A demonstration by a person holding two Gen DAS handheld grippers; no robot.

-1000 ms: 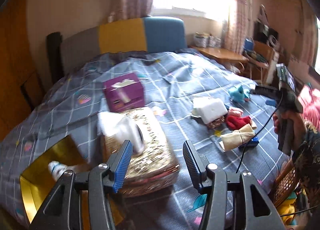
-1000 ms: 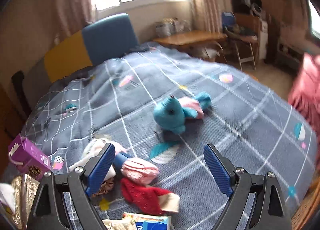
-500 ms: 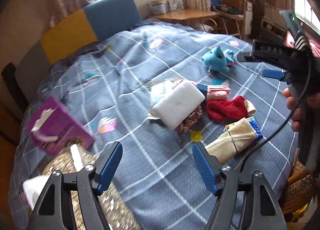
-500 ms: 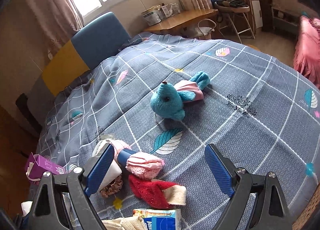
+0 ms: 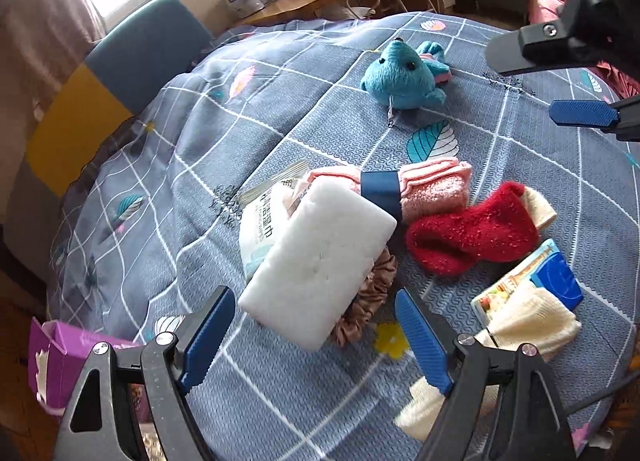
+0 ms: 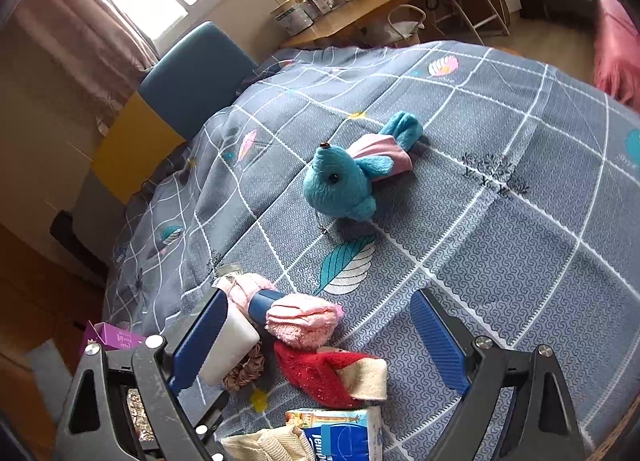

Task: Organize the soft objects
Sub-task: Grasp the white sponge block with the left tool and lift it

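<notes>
Soft things in a cluster on the bed (image 5: 280, 109): white sponge (image 5: 320, 257) tilted over a wipes pack (image 5: 260, 229) and a brown scrunchie (image 5: 372, 293). Pink socks (image 5: 432, 189) touching the sponge at its 1 o'clock, red sock (image 5: 472, 237) just beside at 3, cream sock (image 5: 532, 321) over a tissue pack (image 5: 556, 277) at 4. Blue plush (image 5: 404, 77) apart at 12. Purple box (image 5: 60, 361) at 8, near the bed's edge. Left hand-held gripper (image 5: 312, 345) over the sponge's near corner, jaws opening wide, nothing pressed between them. Right hand-held gripper (image 6: 316, 337) spread wide and empty above the socks.
</notes>
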